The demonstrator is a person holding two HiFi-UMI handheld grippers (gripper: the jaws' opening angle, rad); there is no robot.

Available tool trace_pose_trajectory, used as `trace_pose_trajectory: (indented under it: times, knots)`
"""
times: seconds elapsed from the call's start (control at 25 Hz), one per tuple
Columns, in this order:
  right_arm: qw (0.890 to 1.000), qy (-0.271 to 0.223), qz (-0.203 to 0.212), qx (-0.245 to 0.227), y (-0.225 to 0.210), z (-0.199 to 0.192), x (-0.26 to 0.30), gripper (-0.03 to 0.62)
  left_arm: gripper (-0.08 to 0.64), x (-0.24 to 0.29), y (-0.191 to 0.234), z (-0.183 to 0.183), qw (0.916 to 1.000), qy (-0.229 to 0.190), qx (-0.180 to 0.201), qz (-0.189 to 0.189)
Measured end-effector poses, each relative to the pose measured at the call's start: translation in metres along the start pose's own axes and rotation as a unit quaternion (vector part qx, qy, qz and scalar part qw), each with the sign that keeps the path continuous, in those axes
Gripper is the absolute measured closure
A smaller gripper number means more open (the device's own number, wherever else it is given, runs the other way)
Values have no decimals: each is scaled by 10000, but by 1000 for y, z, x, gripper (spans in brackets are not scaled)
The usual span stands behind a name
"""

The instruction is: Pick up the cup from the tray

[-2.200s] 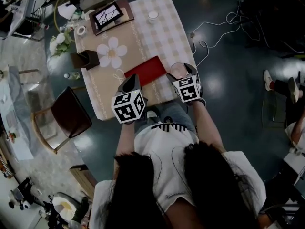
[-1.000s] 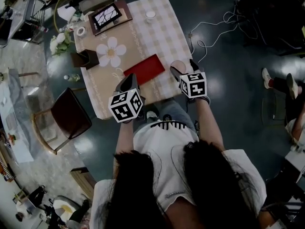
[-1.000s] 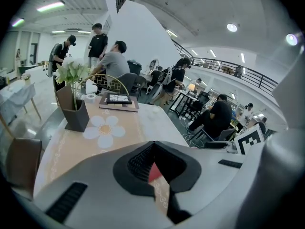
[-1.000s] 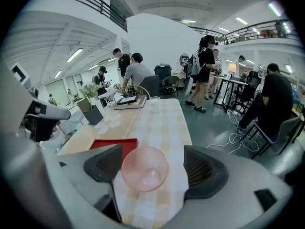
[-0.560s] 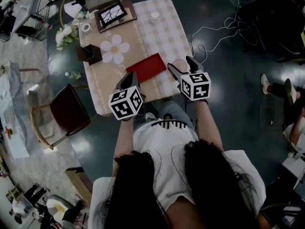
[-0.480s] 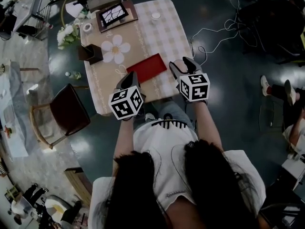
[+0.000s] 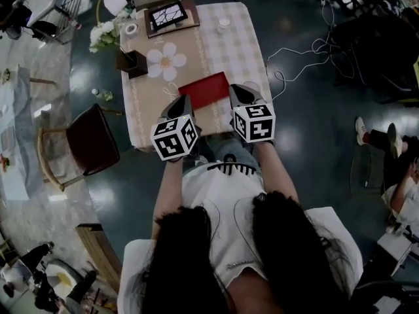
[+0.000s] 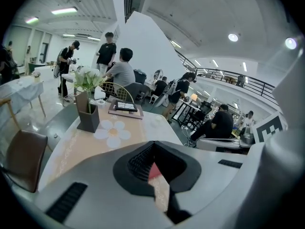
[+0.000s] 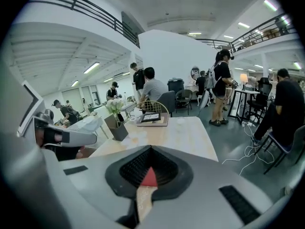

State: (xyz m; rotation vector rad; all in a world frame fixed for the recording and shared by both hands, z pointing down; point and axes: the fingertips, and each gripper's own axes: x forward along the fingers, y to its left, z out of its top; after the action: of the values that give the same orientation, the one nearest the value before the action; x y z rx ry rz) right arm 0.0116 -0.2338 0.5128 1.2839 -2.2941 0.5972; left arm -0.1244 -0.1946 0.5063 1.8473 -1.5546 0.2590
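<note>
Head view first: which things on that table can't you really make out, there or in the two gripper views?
- Any cup near the right gripper: none shows. In the head view the gripper's body covers the near right edge of the table.
- Red tray: both gripper views show only a sliver of it past their shut jaws.
- Small white round thing at the far end: too small in the head view to name.

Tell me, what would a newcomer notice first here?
The left gripper and right gripper, each bearing a black-and-white marker cube, hover at the near edge of the table, jaws shut. A red tray lies between them; a white flower mat sits farther back.
</note>
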Motion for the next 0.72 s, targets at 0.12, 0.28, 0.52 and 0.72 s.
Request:
trace_pose_trajectory:
  times: [0.12, 0.28, 0.52, 0.72]
  knots:
    - [9998, 69, 50, -155, 10, -2, 1, 583, 554, -7, 3, -3, 10000, -48, -45, 55]
    - [9993, 81, 126, -342, 20, -2, 2, 584, 554, -14, 9, -3, 9998, -124, -99, 134]
    - [9986, 170, 267, -431, 31, -6, 8, 584, 554, -17, 11, -2, 9996, -194, -107, 179]
    - [9981, 166, 288, -515, 34, -5, 6, 584, 554, -17, 8, -3, 9997, -184, -16, 181]
